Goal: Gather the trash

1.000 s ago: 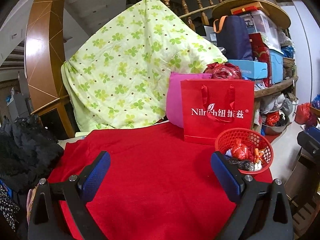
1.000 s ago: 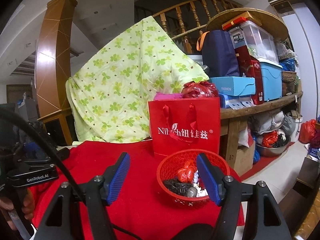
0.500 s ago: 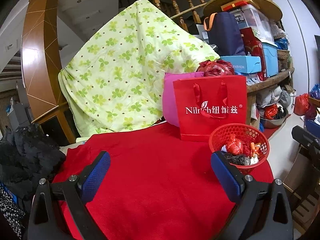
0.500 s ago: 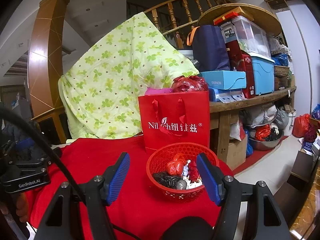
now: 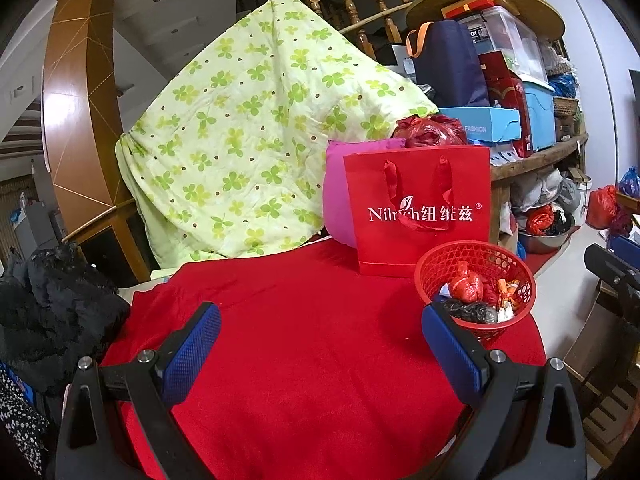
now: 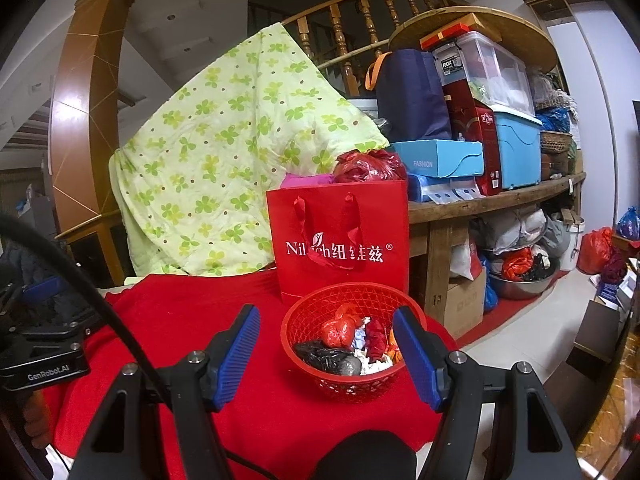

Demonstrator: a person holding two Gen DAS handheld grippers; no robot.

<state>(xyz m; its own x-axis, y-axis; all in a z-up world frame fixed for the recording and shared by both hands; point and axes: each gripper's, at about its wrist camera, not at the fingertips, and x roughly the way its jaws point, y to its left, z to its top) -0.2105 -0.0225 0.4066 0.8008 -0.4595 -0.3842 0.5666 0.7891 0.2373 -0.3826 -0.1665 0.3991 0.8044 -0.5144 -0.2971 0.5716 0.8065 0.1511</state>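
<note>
Left wrist view
- My left claw (image 5: 320,336): jaws wide apart, nothing between the pads, hanging over bare red cloth (image 5: 304,360).
- Landmark: red basket (image 5: 476,264), standing on the cloth just in front of the red paper bag (image 5: 418,210).
- Trash (image 5: 472,296): crumpled red, black and white scraps lying inside the basket, to the right of my right pad.
- Cloth left of the basket: no loose scrap that I can see.

Right wrist view
- My right claw (image 6: 326,344): jaws open at a middling width, empty; the basket sits beyond and between the two pads, not touched.
- Left gripper body: seen at the far left of the basket, low over the cloth.

Step in hand
- Judgement: collecting looks finished or close to it, as everything visible is already in the basket.
- Next move calls for: a sweep for stray pieces, or a grip on the basket rim to carry it off.

Against the earlier frames
- Left view: basket sits a little further left and lower in frame.
- Right view: basket has drifted left, now between my pads.
- Both claws: same width, still empty.
</note>
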